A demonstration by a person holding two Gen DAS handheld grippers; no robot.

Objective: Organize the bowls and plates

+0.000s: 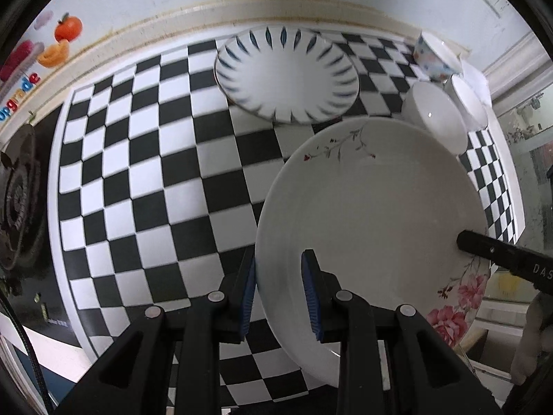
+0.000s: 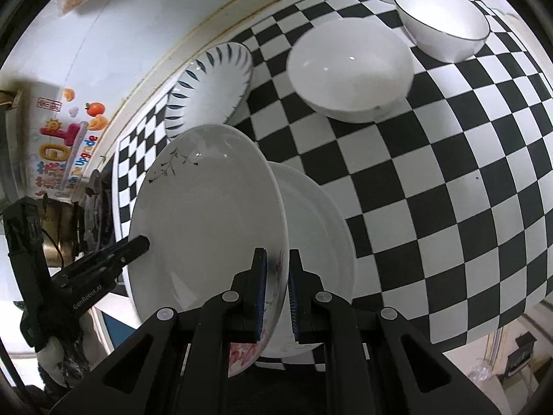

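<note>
A white plate with pink flowers and a twig print (image 1: 373,207) (image 2: 207,214) is held by both grippers at opposite rims, above the checkered mat. My left gripper (image 1: 280,290) is shut on its near rim, blue pads on either side. My right gripper (image 2: 276,287) is shut on the flowered rim. The right gripper's fingers (image 1: 484,247) and the left gripper's fingers (image 2: 131,245) show at each view's far rim. Under the held plate lies a plain white plate (image 2: 321,242). A blue-striped plate (image 1: 287,72) (image 2: 211,86) sits near the wall.
A plain white bowl (image 1: 435,117) (image 2: 349,69), a dark-rimmed white bowl (image 2: 446,20) and a flower-print bowl (image 1: 432,55) stand together on the checkered mat (image 1: 155,173) (image 2: 449,173). A gas burner (image 1: 17,190) lies off the mat's left end. The wall runs behind.
</note>
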